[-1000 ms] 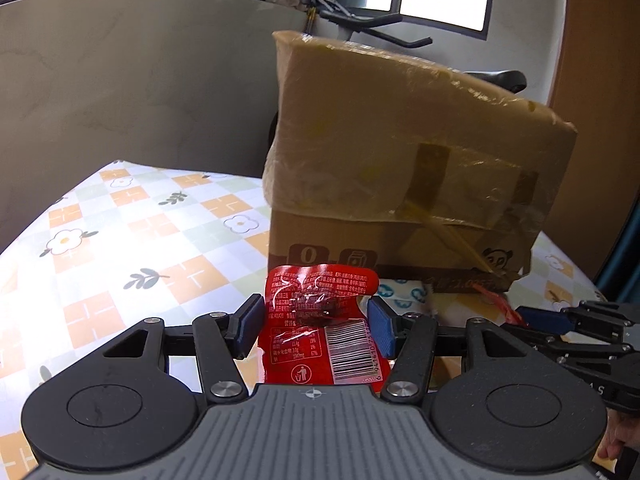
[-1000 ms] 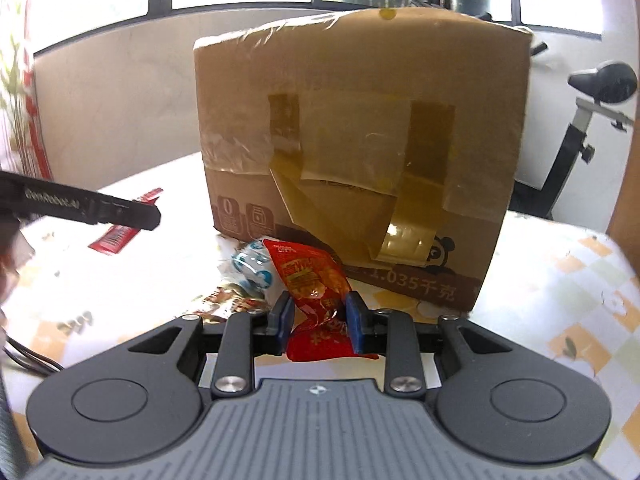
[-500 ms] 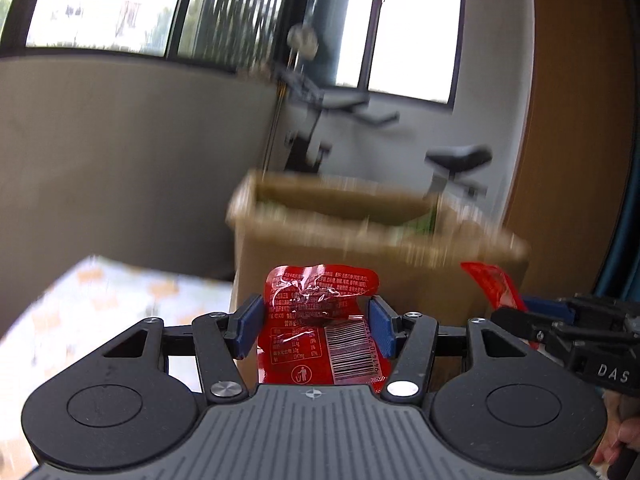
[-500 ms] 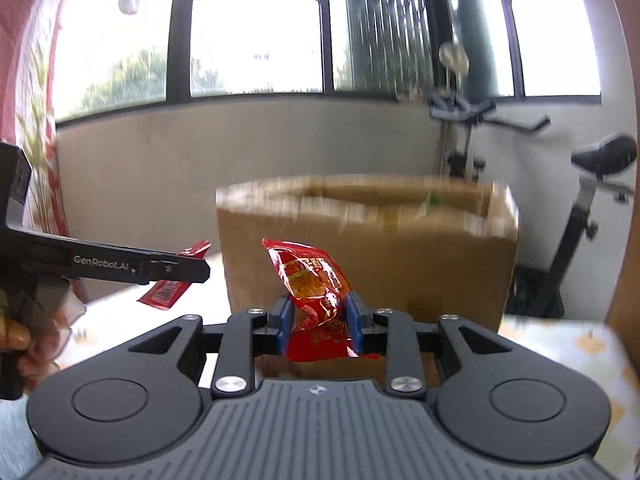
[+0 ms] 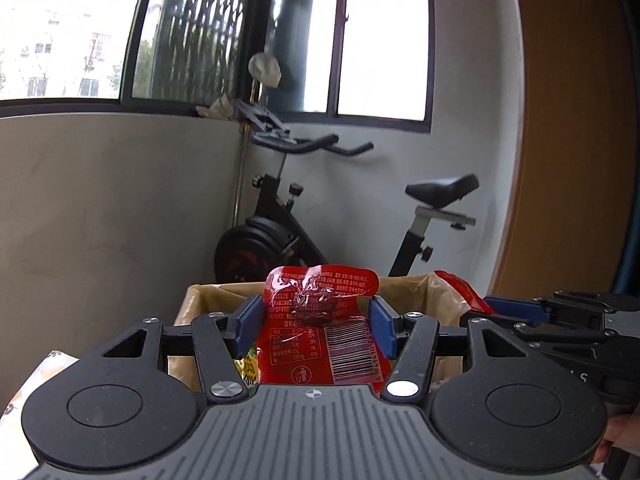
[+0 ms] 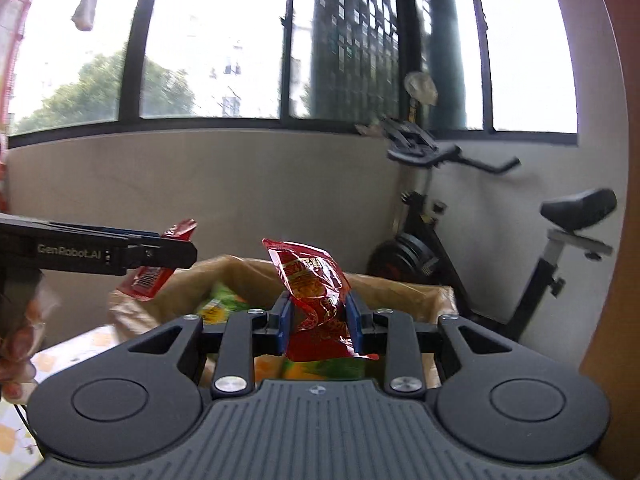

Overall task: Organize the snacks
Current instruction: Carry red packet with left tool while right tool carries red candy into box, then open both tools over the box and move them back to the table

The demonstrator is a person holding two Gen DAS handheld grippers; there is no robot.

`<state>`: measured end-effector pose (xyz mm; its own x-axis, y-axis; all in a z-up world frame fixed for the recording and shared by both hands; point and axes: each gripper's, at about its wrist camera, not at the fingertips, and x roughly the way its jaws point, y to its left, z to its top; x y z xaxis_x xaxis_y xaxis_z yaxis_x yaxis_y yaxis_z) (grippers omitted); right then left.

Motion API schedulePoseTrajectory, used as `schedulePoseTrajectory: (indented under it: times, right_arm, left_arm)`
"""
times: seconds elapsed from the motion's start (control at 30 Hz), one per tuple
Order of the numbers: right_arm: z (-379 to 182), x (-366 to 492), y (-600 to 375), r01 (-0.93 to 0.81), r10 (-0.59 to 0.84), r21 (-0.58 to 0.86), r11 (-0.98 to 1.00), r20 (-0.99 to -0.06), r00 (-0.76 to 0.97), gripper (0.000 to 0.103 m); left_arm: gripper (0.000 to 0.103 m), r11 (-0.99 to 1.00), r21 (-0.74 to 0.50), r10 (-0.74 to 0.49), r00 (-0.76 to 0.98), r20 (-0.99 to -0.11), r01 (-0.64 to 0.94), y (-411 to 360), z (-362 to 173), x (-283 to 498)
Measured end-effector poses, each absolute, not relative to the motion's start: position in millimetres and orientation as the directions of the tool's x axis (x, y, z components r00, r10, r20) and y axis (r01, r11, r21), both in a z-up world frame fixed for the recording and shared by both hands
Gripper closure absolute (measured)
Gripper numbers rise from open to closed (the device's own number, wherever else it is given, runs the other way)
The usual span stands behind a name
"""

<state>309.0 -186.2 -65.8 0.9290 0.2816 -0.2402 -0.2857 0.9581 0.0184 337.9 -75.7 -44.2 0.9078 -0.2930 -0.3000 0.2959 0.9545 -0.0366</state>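
Note:
My left gripper (image 5: 314,330) is shut on a flat red snack packet (image 5: 320,320) with a barcode, held above the open cardboard box (image 5: 200,300). My right gripper (image 6: 318,322) is shut on a crinkled red snack packet (image 6: 316,288), also held above the open box (image 6: 384,288). Green and orange snack bags (image 6: 224,304) lie inside the box. The right gripper with its packet (image 5: 460,290) shows at the right of the left wrist view. The left gripper with its packet (image 6: 150,278) shows at the left of the right wrist view.
The box stands on a table with a patterned cloth (image 6: 52,360). An exercise bike (image 5: 280,236) stands behind the box against the grey wall, under the windows. A brown door (image 5: 576,160) is at the right.
Both grippers have risen with their packets from in front of the box's side to above its open top. The box interior has come into view.

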Motion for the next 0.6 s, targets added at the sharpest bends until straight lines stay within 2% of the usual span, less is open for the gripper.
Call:
schedulePoseTrajectory:
  times: [0.2,0.47,0.53,0.6]
  right_arm:
    - [-87,328,-191,-0.231,0.221,0.011,0.973,-0.341,0.914,0.073]
    - [-97,329,-203,-0.198,0.202,0.051,0.979,-0.386,0.9,0.071]
    - [-95,327,-203,-0.198,0.203,0.053,0.979,-0.388,0.899,0.067]
    - [-93,324,-202,-0.201,0.21,0.062,0.978,-0.383,0.9,0.054]
  left_arm:
    - [0.042,0.961,-0.02,-0.263,0.889,-0.376,0.276,-78,-57,362]
    - [0.034,0.962,0.016,-0.239,0.865,-0.442,0.274,-74,-67,366]
    - [0.022,0.964,0.017,-0.232,0.867,-0.44,0.267,-70,-68,364]
    - [0.016,0.966,0.007,-0.229,0.872,-0.434,0.257,-66,-68,363]
